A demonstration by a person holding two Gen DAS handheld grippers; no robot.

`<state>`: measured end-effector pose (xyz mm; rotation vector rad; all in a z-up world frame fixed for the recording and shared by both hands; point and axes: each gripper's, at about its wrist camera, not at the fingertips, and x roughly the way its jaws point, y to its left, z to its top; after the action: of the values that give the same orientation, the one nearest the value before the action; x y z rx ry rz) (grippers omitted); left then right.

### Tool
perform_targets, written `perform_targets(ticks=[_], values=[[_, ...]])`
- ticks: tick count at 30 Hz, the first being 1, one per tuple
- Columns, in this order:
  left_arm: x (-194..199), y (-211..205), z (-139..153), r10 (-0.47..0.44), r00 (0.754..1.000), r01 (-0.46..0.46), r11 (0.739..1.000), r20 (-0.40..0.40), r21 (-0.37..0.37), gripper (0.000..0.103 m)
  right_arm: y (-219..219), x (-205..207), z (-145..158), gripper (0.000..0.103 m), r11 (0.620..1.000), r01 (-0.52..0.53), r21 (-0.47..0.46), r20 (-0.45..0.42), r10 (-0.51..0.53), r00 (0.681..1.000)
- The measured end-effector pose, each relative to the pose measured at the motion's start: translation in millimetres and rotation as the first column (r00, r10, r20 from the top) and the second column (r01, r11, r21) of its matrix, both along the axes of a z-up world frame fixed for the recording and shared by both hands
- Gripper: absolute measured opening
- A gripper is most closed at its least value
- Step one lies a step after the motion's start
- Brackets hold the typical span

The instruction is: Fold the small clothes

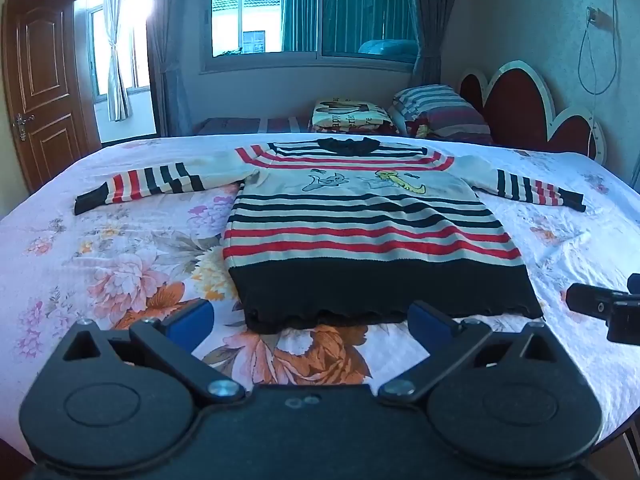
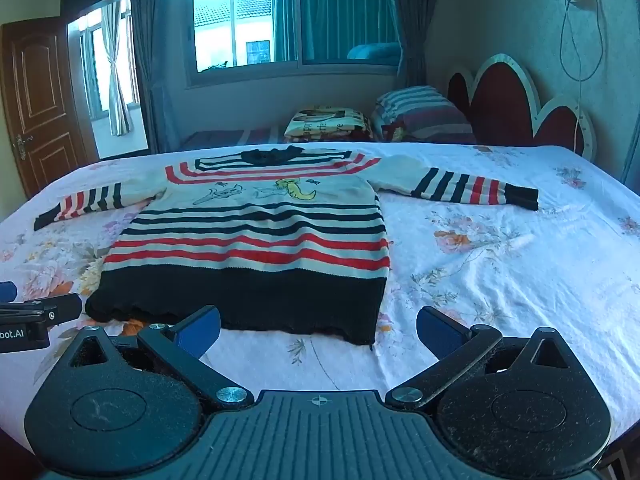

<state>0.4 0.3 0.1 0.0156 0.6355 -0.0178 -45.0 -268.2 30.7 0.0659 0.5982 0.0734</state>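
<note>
A small striped sweater (image 1: 360, 232) lies flat on the bed, front up, with both sleeves spread out sideways and its black hem nearest me. It has red, black and cream stripes and a cartoon print on the chest. It also shows in the right wrist view (image 2: 256, 236). My left gripper (image 1: 310, 320) is open and empty, just short of the hem's middle. My right gripper (image 2: 318, 326) is open and empty, just short of the hem's right corner. The right gripper's tip shows at the right edge of the left wrist view (image 1: 600, 304).
The bed has a white floral sheet (image 1: 100, 264). A striped pillow (image 1: 440, 112) and a folded printed blanket (image 1: 352, 116) lie at the far side by the red headboard (image 1: 520, 108). A window and an open door are behind.
</note>
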Motion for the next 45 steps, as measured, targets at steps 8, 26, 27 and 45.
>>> perform_targets(ticks=[8,26,27,45], values=[[-0.8,3.2,-2.2,-0.004,1.0,0.004,1.0,0.006,-0.004,0.102,8.2,5.4,0.8,0.103,1.0,-0.007,-0.017,-0.032,0.007,0.999],[2.5,-0.4,0.2,0.002,1.0,-0.002,1.0,-0.001,0.0,0.102,9.0,4.5,1.3,0.103,1.0,-0.008,-0.02,-0.026,0.007,1.0],[2.3,-0.9,0.3,0.001,1.0,-0.001,1.0,0.001,0.0,0.102,9.0,4.4,1.5,0.103,1.0,-0.009,-0.021,-0.025,0.008,1.0],[-1.2,-3.1,1.2,-0.003,1.0,0.003,1.0,0.0,0.008,0.102,8.2,3.6,2.9,0.103,1.0,-0.014,-0.019,-0.021,0.014,1.0]])
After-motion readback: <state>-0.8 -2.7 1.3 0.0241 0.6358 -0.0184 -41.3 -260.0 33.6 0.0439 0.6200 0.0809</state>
